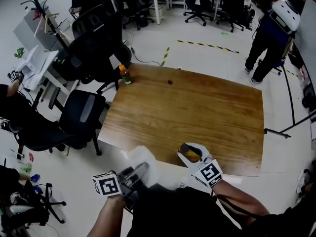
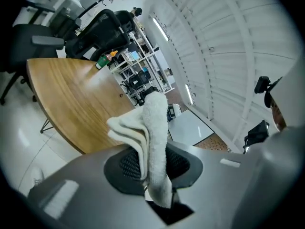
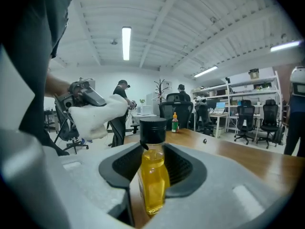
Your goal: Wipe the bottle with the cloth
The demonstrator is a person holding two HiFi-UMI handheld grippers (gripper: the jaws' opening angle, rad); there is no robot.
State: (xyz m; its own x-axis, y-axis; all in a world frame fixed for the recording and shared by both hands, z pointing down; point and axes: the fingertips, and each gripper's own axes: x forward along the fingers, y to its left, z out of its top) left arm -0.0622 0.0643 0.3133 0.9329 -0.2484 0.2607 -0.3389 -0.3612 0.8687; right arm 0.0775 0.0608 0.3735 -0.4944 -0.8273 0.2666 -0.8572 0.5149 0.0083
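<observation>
Clear bottle [image 3: 153, 185] w/ yellow liquid, black cap, pinched upright in R gripper [image 3: 152, 162], L gripper [image 2: 151, 168] clamped on fluffy white folded cloth [image 2: 151, 123] to its left

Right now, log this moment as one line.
left gripper: shut on cloth | right gripper: shut on bottle | cloth, bottle apart | wipe not started

We are in a big office. Far past our right fingers [image 3: 190, 168] stand black rolling chairs [image 3: 247, 120], desks with screens [image 3: 220, 111] and tall shelves [image 3: 224, 87]. Long lights [image 3: 126, 43] hang high above the fingers. Close under them lies a wide wooden table [image 3: 257, 156]. Left of the fingers a person [image 3: 120, 109] stands by more desks.
</observation>
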